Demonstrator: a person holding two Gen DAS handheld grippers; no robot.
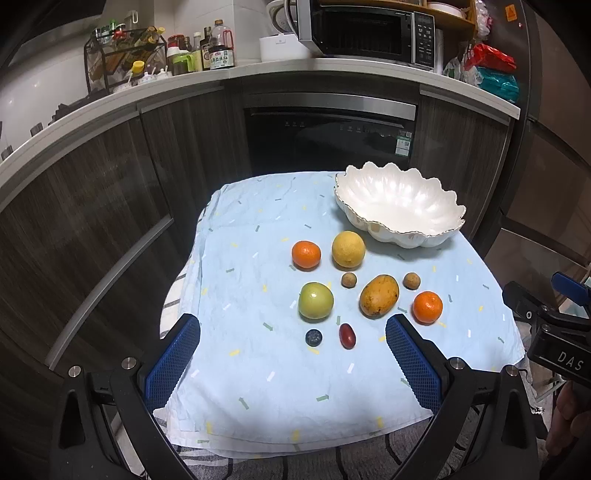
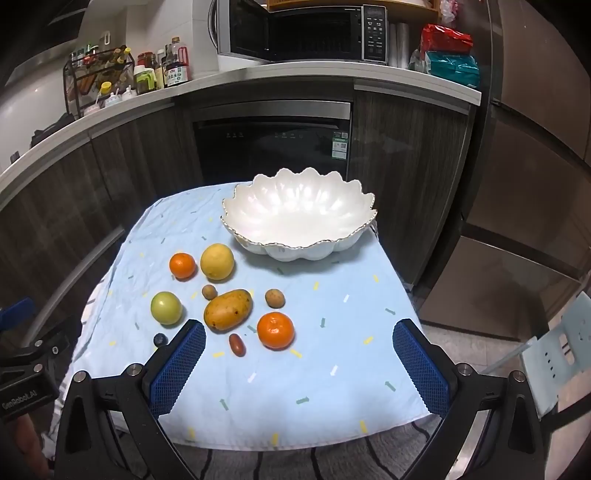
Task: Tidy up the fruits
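A white scalloped bowl (image 1: 399, 205) (image 2: 299, 212) sits empty at the far right of a small table under a light blue cloth (image 1: 258, 369) (image 2: 314, 369). In front of it lie several fruits: a yellow lemon (image 1: 348, 249) (image 2: 217, 261), two tangerines (image 1: 306, 254) (image 1: 427, 307) (image 2: 275, 330), a green apple (image 1: 316, 300) (image 2: 166, 307), a mango (image 1: 379, 295) (image 2: 228, 309), two small brown longans (image 1: 348, 279) (image 1: 411, 280), a red date (image 1: 347, 335) (image 2: 236, 344) and a blueberry (image 1: 313, 337) (image 2: 160, 339). My left gripper (image 1: 293, 365) and right gripper (image 2: 301, 365) hover open over the near edge, nothing between their fingers.
Dark cabinets and a built-in oven (image 1: 328, 136) stand behind the table. A counter carries bottles (image 1: 218, 51), a wire rack (image 1: 122, 55) and a microwave (image 1: 365, 33). A pale blue chair (image 2: 561, 350) stands at the right. A striped rug (image 2: 295, 465) lies below.
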